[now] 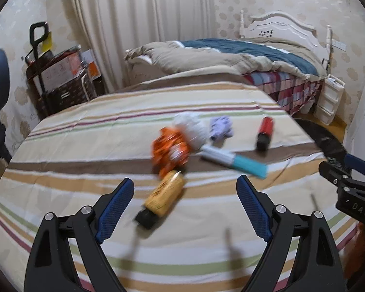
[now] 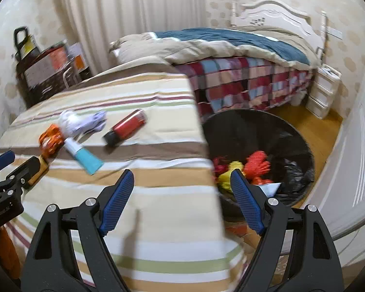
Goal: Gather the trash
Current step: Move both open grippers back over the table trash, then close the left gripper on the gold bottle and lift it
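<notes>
Both hand-held grippers hang empty with jaws spread wide. The left gripper [image 1: 185, 206] hovers over a striped cloth [image 1: 60, 189]; just beyond its fingertips lies a yellow-orange bottle [image 1: 164, 196] on its side, between the jaw lines but untouched. Being round, it might roll from a poorly centred pinch. Farther off lie an orange wrapper [image 1: 171, 149], a white-and-teal tube [image 1: 233, 161], crumpled paper [image 1: 191, 127] and a red bottle [image 1: 265, 132]. The right gripper [image 2: 182, 200] straddles the cloth's edge beside a black-lined bin [image 2: 294, 170] already holding scraps.

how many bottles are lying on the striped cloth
2. A red bottle with a black cap lies nearest the trash bin; a yellow bottle lies in front of the left gripper, below the orange wrapper.
</notes>
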Available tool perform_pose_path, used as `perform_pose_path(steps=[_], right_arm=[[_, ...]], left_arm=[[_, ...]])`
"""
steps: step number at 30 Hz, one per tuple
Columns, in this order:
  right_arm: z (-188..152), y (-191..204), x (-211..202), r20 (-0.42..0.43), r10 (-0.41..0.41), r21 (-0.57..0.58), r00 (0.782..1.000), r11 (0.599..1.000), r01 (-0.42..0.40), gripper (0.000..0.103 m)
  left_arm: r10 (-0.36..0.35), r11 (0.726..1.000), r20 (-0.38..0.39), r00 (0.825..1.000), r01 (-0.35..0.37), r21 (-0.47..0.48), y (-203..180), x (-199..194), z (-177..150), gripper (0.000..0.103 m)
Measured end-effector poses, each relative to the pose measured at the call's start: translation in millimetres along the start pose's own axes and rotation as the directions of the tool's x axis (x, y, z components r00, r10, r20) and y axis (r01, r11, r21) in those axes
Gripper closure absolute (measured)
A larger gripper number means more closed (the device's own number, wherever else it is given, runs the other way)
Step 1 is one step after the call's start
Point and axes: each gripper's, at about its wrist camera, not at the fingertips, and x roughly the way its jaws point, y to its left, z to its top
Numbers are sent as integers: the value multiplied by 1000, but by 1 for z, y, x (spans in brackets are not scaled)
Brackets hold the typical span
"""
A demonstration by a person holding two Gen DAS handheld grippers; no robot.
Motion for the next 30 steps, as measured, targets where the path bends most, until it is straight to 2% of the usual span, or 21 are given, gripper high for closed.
perform_pose_path(steps=[2,6,8,9,11,12,19,27,30], right_arm=[[-1,15,0,-3,17,-24,1000,1000,-17,24],[-2,32,3,-17,37,-50,999,998,-37,24],[-1,38,5,-23,44,-58,999,997,-45,23],[0,40,7,-26,45,-63,999,997,-47,24],[1,46,9,-33,49,-72,998,996,-51,23],[1,48,10,-35,52,-75,998,996,-54,23],[5,66,17,-59,94,-116,994,988,-100,24],[15,93,33,-96,154,-173,983,970,-169,27],[20,107,44,-127,172,-197,977,961,-195,35]], left_arm=[[2,1000,-22,1000,-2,-11,7,3,-4,30],[0,1000,-81,997,-3,-29,22,12,-12,40],[1,1000,-106,994,-4,-27,24,16,-15,51],[-12,999,-120,993,8,-33,25,18,-16,55],[-45,998,-136,990,39,-42,28,21,-18,71],[-60,998,-143,988,54,-43,28,22,-18,74],[-116,992,-125,985,110,-56,34,11,-24,75],[-93,993,-121,988,83,-82,55,2,-33,75],[-79,992,-136,988,65,-106,64,6,-33,75]])
